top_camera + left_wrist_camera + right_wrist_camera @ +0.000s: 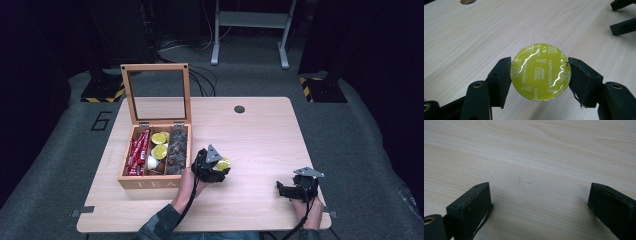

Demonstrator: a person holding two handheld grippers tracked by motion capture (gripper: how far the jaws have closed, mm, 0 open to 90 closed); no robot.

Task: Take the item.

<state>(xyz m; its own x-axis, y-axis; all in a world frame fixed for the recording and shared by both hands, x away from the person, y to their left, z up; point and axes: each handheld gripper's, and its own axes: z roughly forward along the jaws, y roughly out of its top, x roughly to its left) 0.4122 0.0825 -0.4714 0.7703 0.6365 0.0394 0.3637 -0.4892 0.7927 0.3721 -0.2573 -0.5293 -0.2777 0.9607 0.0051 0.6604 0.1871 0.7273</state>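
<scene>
A round coffee capsule (540,72) with a yellow-green foil lid is clamped between the two black jaws of the left gripper (540,75), one jaw pressed against each side of its rim. On the foil, white lettering is read as "CAPPUCCINO" and "NESCAFÉ Dolce Gusto", repeated around the disc. In the high view the capsule (222,164) is seen held just to the right of the wooden box (150,184), above the light wooden table (260,135).

The word "TEA" is printed on the front wall of the box. Its glazed lid (156,93) is stood open, upright at the back. Red sachets (137,150) are packed in the left compartment, more yellow-green capsules (160,145) in the middle one, and dark items (177,150) in the right one; the writing on these cannot be made out.

The right gripper (286,189) is held near the table's right front corner, well apart from the box. Its jaws are spread wide with nothing between them, bare tabletop being seen in the gap (539,202).

A figure "6" (102,120) is marked on the grey floor left of the table.
</scene>
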